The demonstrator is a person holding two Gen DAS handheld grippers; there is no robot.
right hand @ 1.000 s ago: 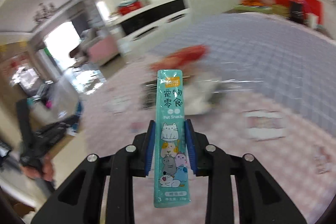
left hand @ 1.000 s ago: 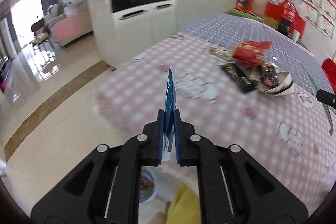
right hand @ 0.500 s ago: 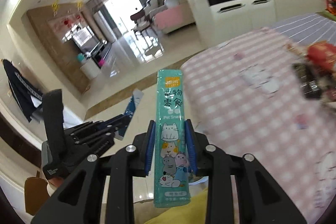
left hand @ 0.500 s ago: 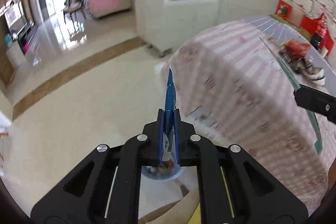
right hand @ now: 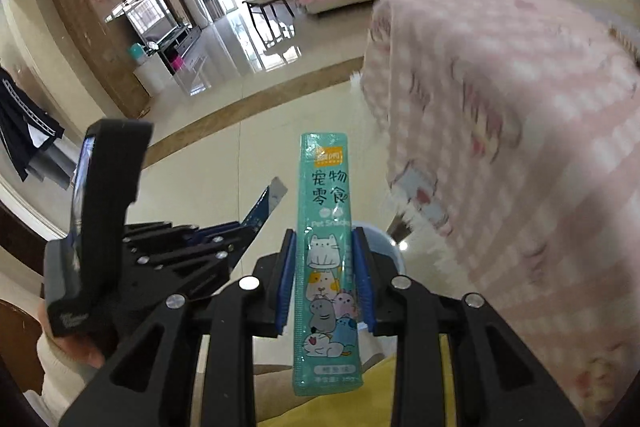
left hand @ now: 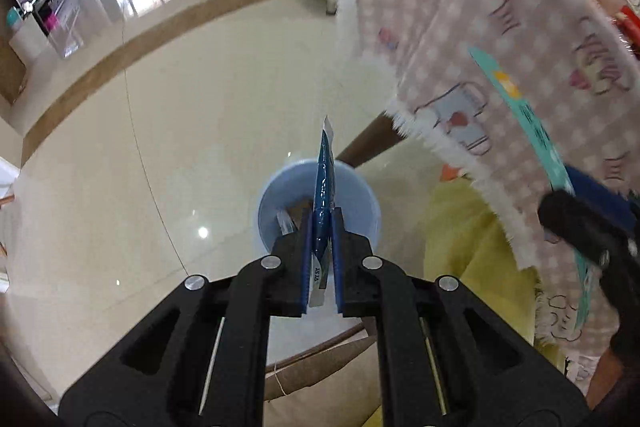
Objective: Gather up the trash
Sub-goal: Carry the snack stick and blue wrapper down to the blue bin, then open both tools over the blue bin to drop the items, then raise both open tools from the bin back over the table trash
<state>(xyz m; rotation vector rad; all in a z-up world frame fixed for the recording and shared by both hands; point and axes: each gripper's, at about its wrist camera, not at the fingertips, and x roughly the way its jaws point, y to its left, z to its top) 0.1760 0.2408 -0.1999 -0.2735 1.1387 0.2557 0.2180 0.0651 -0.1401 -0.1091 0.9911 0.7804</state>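
My left gripper pinches a blue wrapper above the pale blue bin at frame centre; my right gripper clamps a teal pet-snack sachet.

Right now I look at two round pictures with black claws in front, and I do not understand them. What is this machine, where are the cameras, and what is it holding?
There is no robot. A person holds one hand-held gripper in each hand, and each carries a wide-angle camera looking forward along its two fingers. That is why the pictures look round and bent.

One picture comes from the left hand-held gripper. It is shut on a blue wrapper, seen edge-on, right above a pale blue bin on the floor. The bin already holds some scraps.

The other picture comes from the right hand-held gripper. It is shut on a teal snack sachet with cartoon cats. The left one also appears there, beside it.

On the right side of both pictures hangs a pink checked tablecloth. The tabletop itself is hardly visible.
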